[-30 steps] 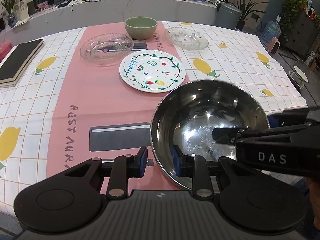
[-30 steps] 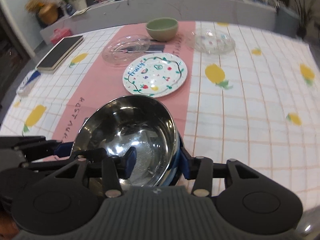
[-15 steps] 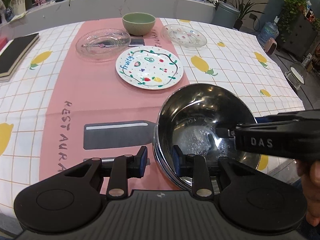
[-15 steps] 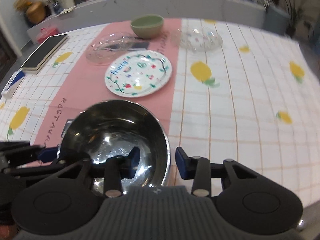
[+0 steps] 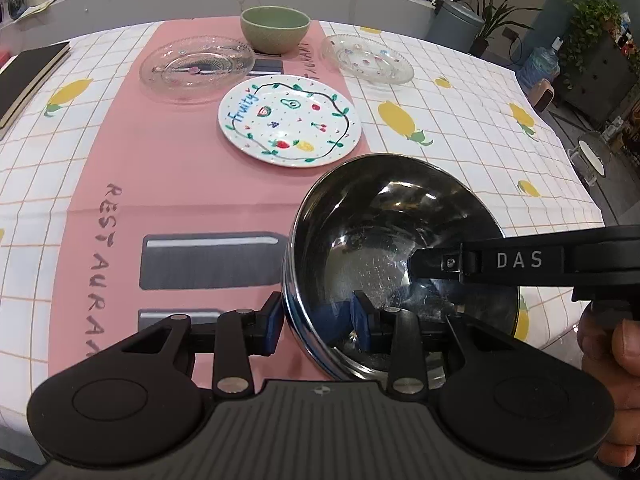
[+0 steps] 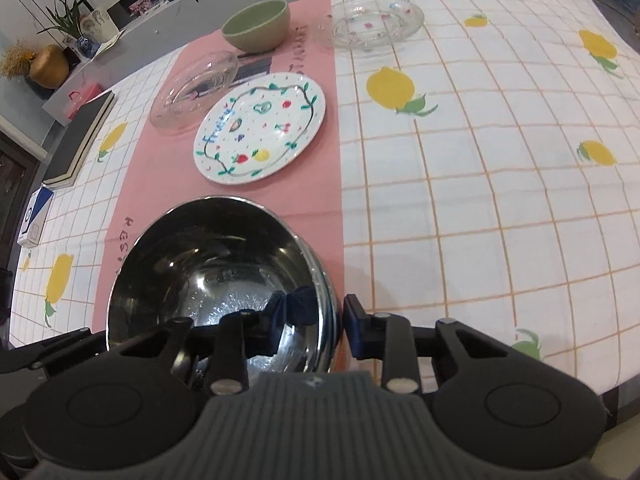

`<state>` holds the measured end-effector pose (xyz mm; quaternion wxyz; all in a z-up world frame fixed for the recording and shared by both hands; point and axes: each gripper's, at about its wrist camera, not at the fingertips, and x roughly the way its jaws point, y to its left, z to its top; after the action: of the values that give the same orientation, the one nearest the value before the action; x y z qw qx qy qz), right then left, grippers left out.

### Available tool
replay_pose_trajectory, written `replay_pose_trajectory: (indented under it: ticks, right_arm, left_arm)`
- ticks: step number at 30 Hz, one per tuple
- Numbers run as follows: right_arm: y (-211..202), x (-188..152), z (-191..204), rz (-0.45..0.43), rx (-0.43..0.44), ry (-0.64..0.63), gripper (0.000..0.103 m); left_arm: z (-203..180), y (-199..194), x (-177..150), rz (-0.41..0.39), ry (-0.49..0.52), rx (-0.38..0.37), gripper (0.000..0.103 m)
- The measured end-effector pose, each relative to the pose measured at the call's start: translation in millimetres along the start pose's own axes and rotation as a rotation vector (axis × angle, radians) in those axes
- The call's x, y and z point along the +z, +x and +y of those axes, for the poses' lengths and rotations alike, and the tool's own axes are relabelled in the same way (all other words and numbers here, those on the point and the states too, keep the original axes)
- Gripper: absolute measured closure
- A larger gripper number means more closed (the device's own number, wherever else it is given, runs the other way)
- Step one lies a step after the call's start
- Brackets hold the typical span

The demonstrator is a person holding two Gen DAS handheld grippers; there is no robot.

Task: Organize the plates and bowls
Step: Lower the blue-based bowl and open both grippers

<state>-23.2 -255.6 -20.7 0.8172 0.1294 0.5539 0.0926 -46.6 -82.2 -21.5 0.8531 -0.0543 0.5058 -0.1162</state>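
Observation:
A shiny steel bowl [image 5: 400, 240] [image 6: 208, 256] hangs over the table's near edge between my two grippers. My left gripper [image 5: 318, 322] straddles its near left rim, one pad outside and one inside; its jaws are opening and stand off the wall. My right gripper [image 6: 316, 324] straddles the opposite rim, its jaws closing with the pads against the wall. One finger [image 5: 436, 262] of the right gripper reaches into the bowl from the right. Farther back lie a fruit-painted plate [image 5: 290, 126], a green bowl [image 5: 275, 28] and two glass plates [image 5: 196, 66] [image 5: 368, 58].
A pink runner [image 5: 160, 184] crosses the lemon-print tablecloth [image 6: 480, 160]. A black book [image 5: 28, 72] lies at the far left edge. A person's hand [image 5: 616, 352] holds the right gripper at the lower right. A small blue-and-white box [image 6: 34, 216] sits at the left edge.
The left gripper's jaws have widened off the bowl's rim. The right gripper has rolled, sunk a little, and narrowed its jaws onto the opposite rim.

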Motion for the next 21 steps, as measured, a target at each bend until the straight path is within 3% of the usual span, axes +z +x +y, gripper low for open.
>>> replay_pose_trajectory:
  ticks: [15, 18, 21]
  right_arm:
    - [4, 10, -12, 0.001, -0.015, 0.002, 0.068]
    - [-3, 14, -15, -0.028, -0.02, 0.007, 0.057]
    - [-12, 20, -19, -0.049, -0.018, 0.02, 0.055]
  left_arm:
    - [-7, 5, 12, 0.003, 0.03, -0.031, 0.064]
    - [-6, -3, 16, -0.018, 0.068, -0.016, 0.056]
    - [-1, -13, 23, -0.04, 0.081, -0.018, 0.05]
